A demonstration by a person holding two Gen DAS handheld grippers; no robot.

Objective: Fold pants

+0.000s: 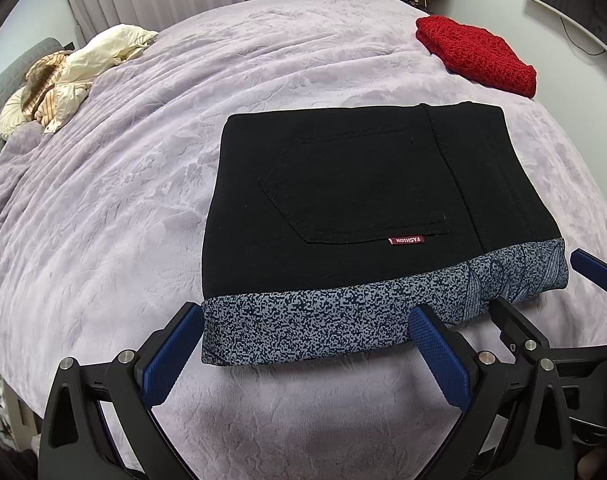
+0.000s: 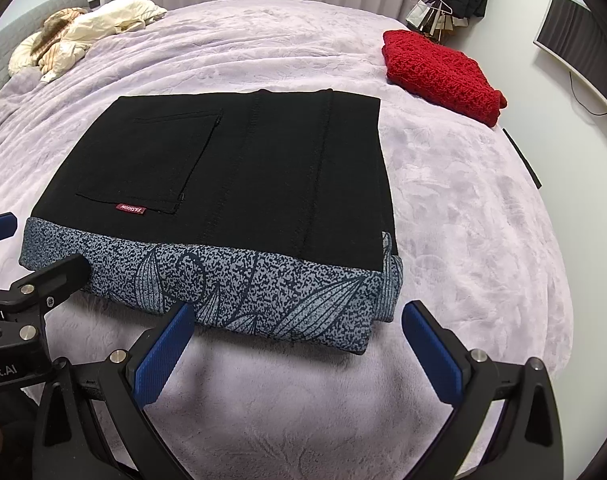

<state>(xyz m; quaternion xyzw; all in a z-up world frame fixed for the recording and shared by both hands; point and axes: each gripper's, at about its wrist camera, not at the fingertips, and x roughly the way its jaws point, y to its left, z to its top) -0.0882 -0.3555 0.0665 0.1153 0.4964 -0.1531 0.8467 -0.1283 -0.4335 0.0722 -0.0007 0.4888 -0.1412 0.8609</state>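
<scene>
The pants (image 1: 343, 200) lie on the purple bed cover (image 1: 123, 220) as one flat, folded stack. The black side with the back pocket (image 1: 355, 184) faces up. A speckled blue-grey band (image 1: 303, 328) runs along the near edge.

From the left gripper (image 1: 303, 354), the pants sit at 12 o'clock, just in front of the blue fingertips (image 1: 165, 360). From the right gripper (image 2: 299, 354), they sit at about 11 o'clock. The long side of the stack runs from 9 o'clock to 3 o'clock, across both grippers.

Both grippers have their jaws spread wide and hold nothing. They sit side by side, and both are about the same way from the near edge. The left one faces the left half of the band, the right one the right half.

I think the folding looks nearly done, or all done. One more fold would start at that near band.

I count one pair of pants, two grippers, one folded red knit (image 2: 443, 74) at 1 o'clock far back, and one heap of cream bedding (image 1: 83, 68) at 10 o'clock.
</scene>
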